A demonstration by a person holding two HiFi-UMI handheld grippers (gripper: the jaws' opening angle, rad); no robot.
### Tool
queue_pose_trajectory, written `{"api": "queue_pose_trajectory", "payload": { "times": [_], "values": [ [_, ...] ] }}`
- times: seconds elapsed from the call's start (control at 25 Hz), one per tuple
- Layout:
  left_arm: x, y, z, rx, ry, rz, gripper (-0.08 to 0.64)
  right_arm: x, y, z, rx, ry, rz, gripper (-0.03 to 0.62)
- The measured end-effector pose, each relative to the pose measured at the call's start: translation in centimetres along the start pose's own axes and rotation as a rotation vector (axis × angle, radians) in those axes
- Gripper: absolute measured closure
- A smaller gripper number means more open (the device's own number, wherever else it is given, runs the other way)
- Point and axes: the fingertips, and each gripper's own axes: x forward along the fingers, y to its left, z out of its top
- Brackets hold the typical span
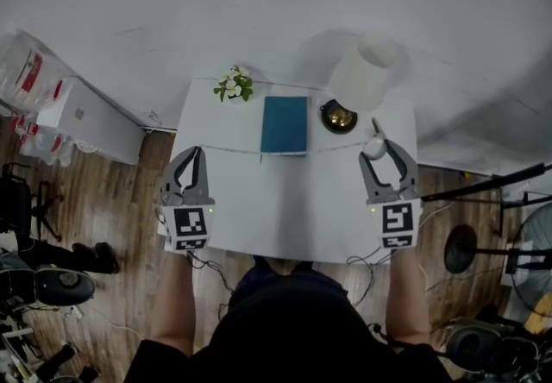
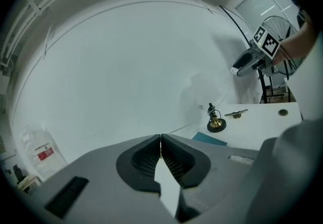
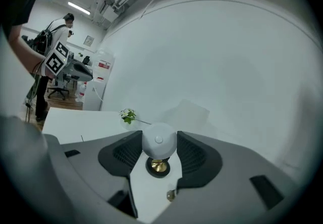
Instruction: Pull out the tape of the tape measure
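Your right tongs (image 3: 159, 143) are clamped on the round white tape measure (image 3: 158, 136) at the right side of the tabletop (image 1: 293, 209), near the brass-based lamp (image 1: 362, 75). Your left tongs (image 2: 161, 141) are pressed together on nothing at the tabletop's left side, well apart from it. A teal book (image 1: 285, 124) and a plant sprig (image 1: 234, 84) lie farther back.

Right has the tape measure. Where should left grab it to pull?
The right gripper pinches the round tape measure by its rim, leaving top and bottom free. The small metal piece below it may be the tape's tab; if so, open the shut left gripper and come from below.
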Motion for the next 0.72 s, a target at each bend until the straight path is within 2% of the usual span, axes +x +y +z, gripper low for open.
{"api": "queue_pose_trajectory", "payload": {
  "times": [0.12,0.28,0.48,0.72],
  "values": [
    [0.1,-1.3,-3.1,-0.024,0.066,-0.053,0.551,1.1,1.5,-3.3,0.114,0.051,0.107,0.371],
    [0.6,-4.2,-8.7,-0.003,0.194,-0.135,0.549,2.7,4.3,-9.5,0.257,0.166,0.246,0.371],
    [1.2,-7.7,-14.7,-0.028,0.32,-0.225,0.549,3.8,7.5,-16.5,0.281,0.334,0.313,0.371],
    [2.3,-10.9,-20.6,-0.04,0.436,-0.306,0.55,5.3,10.4,-22.3,0.29,0.446,0.369,0.37]
  ]
}}
